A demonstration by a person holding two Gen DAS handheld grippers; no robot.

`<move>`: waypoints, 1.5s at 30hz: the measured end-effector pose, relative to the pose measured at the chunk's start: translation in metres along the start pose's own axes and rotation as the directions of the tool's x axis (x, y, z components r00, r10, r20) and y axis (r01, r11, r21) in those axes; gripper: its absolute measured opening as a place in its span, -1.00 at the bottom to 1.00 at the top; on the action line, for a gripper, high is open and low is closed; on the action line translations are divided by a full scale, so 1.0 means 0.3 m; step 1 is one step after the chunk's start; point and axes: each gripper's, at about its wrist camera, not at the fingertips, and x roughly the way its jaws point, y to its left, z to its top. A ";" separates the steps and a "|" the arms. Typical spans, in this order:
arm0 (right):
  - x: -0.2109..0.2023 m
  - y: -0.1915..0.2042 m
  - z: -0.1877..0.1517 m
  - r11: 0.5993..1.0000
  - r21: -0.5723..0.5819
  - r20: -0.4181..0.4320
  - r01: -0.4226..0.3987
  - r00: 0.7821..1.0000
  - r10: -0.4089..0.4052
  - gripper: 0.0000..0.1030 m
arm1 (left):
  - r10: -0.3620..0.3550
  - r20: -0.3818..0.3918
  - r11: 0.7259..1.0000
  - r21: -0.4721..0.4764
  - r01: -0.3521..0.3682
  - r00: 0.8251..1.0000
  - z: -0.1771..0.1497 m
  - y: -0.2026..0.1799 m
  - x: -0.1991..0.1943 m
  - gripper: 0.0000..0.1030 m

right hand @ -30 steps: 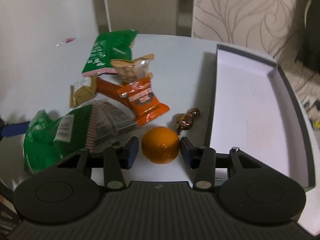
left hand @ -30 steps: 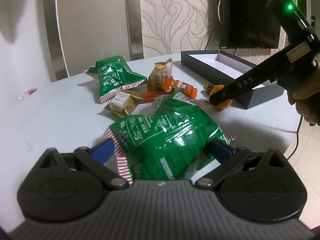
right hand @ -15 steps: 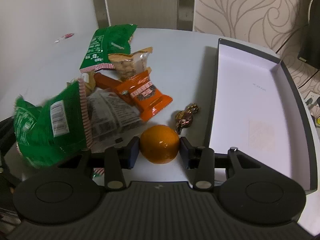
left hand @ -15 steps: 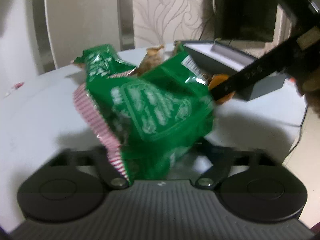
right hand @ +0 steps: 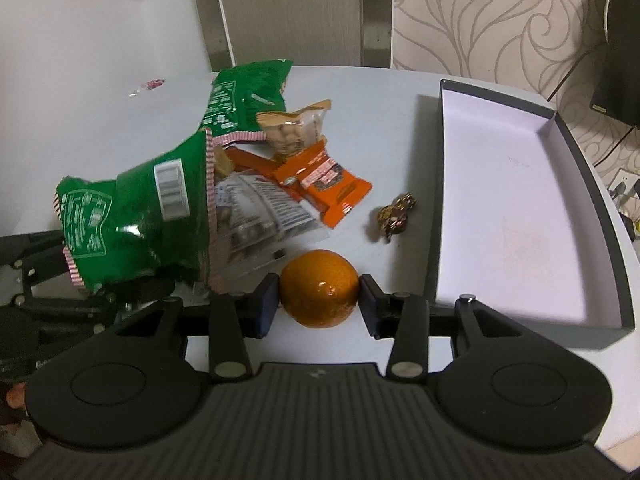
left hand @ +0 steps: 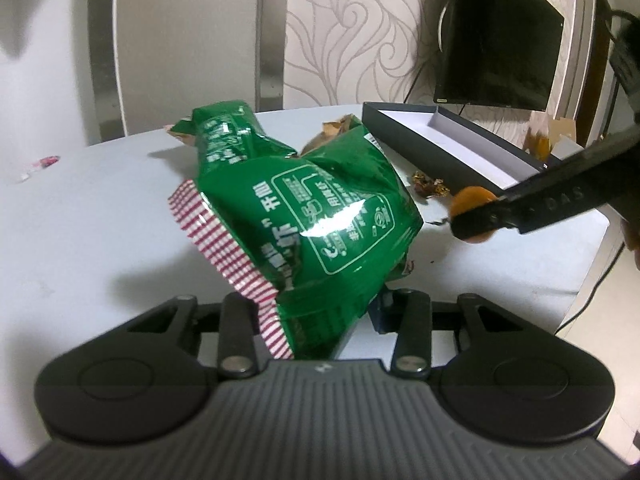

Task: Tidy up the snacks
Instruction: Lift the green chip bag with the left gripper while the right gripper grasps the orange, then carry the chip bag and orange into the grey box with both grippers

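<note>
The left gripper (left hand: 320, 300), jaws just closed, pinches the green bag (left hand: 304, 216); the right gripper (right hand: 318, 300) clamps the orange (right hand: 319, 294). Both should travel slowly over the box (right hand: 516, 216) by the table's (left hand: 100, 208) far-right edge before letting go.

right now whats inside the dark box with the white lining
Nothing that shows: the dark box with the white lining has a bare white floor in the right wrist view. The corner nearest the camera is covered by the right hand-held gripper, shut on the orange mandarin.
</note>
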 end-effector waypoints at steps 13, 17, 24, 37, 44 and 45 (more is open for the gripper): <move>-0.131 0.147 -0.026 0.995 0.094 0.052 0.031 0.998 -0.036 -0.06 | -0.070 0.051 0.997 0.049 0.067 0.996 0.067 0.121 -0.094 -0.20; -0.186 0.179 -0.023 0.992 0.114 0.063 0.052 0.996 -0.059 -0.06 | -0.101 0.076 0.993 0.075 0.096 0.992 0.109 0.125 -0.090 -0.20; -0.260 0.176 -0.010 0.990 0.134 0.101 0.048 0.993 -0.062 -0.06 | -0.131 0.117 0.989 0.089 0.121 0.985 0.205 0.082 -0.042 -0.20; -0.256 -0.141 0.048 0.987 0.131 0.149 0.098 0.982 -0.117 -0.06 | -0.159 0.146 0.983 0.113 0.143 0.976 0.409 -0.186 0.216 -0.20; -0.231 -0.332 0.061 0.982 0.133 0.132 0.132 0.980 -0.149 -0.06 | -0.174 0.112 0.977 0.142 0.157 0.978 0.454 -0.364 0.392 -0.19; -0.222 -0.357 0.062 0.983 0.132 0.126 0.131 0.981 -0.148 -0.06 | -0.169 0.102 0.978 0.141 0.154 0.980 0.457 -0.384 0.424 -0.19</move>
